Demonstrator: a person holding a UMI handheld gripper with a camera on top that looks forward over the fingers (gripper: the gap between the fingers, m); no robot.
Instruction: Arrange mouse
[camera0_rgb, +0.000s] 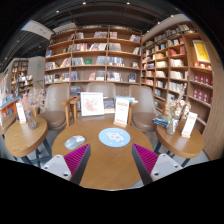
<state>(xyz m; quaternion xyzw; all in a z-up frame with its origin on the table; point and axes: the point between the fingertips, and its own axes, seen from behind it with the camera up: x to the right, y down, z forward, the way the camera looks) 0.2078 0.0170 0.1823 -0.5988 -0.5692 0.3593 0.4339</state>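
Note:
A round wooden table (110, 165) lies below and ahead of me. On it, just beyond the fingers, sits a round light-blue mouse pad (114, 137) with a printed pattern. To the left of the pad rests a small grey oval thing (75, 142) that looks like the mouse. My gripper (112, 160) is held above the near part of the table. It is open, its magenta pads (77, 158) wide apart, with only bare tabletop between them. Both pad and mouse lie apart from the fingers.
A white sign (92, 103) and a narrow card (122, 110) stand at the table's far edge. Chairs (145, 104) surround it. Smaller tables stand left (22, 138) and right (181, 143), each with cards and flowers. Bookshelves (95, 60) line the walls.

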